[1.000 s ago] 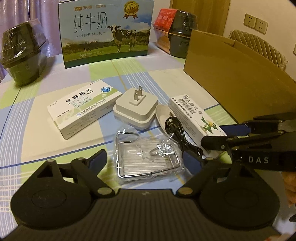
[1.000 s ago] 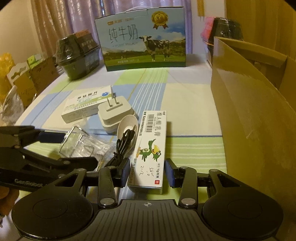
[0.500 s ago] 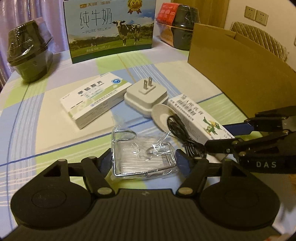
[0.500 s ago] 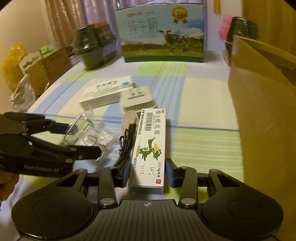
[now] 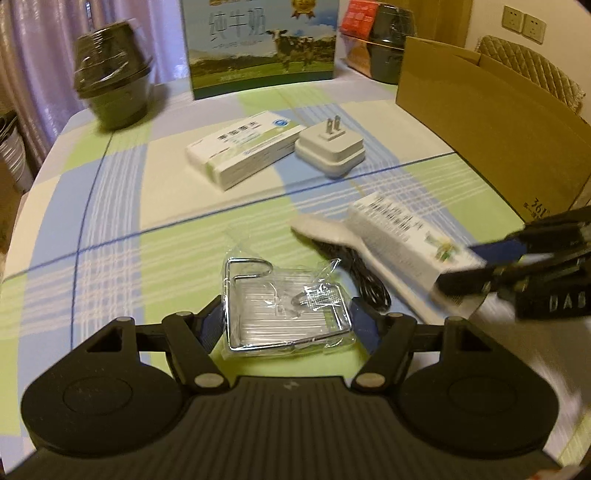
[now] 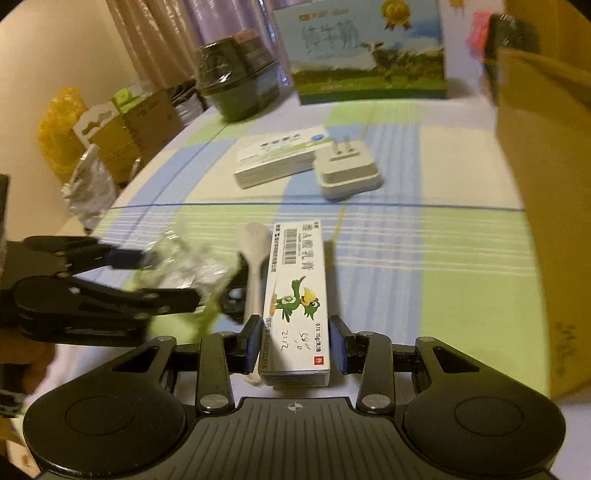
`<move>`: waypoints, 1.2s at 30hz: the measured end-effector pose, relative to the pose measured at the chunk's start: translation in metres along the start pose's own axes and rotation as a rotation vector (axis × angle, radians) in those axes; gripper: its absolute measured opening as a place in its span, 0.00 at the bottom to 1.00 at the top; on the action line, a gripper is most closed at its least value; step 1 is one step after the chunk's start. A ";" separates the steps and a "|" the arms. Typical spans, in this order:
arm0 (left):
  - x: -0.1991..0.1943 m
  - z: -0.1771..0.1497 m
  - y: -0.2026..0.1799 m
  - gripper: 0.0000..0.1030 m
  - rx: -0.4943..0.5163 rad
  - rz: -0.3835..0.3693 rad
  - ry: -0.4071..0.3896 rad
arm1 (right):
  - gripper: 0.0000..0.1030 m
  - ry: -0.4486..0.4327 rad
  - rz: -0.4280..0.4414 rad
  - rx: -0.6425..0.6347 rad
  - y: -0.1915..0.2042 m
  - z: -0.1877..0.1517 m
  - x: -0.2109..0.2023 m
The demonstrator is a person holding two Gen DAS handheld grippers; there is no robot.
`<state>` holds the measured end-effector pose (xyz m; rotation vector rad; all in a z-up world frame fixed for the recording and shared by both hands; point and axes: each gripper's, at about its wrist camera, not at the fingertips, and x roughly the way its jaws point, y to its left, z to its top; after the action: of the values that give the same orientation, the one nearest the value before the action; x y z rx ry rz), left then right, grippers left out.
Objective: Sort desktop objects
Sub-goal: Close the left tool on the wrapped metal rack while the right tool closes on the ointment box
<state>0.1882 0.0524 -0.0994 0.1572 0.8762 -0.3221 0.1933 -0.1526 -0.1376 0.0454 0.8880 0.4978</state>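
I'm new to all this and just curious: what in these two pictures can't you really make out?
- Inside of the cardboard box: hidden by its own wall, both views.
- Milk carton: top cut off by the left view's edge.
- Black cable: partly hidden under the ointment box.
- Print on the flat medicine box: blurred.
- Bagged wire rack: a motion smear in the right view.

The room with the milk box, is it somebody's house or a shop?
Probably a home. The table has a checked tablecloth, curtains hang behind it, and a padded chair stands by wall sockets.
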 end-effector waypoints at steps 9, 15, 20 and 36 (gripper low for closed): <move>-0.008 -0.018 -0.004 0.70 -0.018 0.011 -0.005 | 0.37 0.006 -0.065 -0.064 -0.005 -0.014 -0.007; -0.004 -0.016 -0.003 0.73 -0.018 0.016 -0.013 | 0.45 -0.010 -0.093 -0.109 -0.001 -0.007 0.001; -0.001 -0.016 -0.002 0.77 -0.004 0.024 -0.027 | 0.46 -0.009 -0.092 -0.113 0.000 -0.003 0.007; -0.006 -0.023 0.004 0.76 0.022 0.045 -0.071 | 0.48 -0.023 -0.084 -0.110 0.005 -0.003 0.009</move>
<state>0.1689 0.0634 -0.1089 0.1845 0.7983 -0.2938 0.1940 -0.1449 -0.1445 -0.0864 0.8353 0.4666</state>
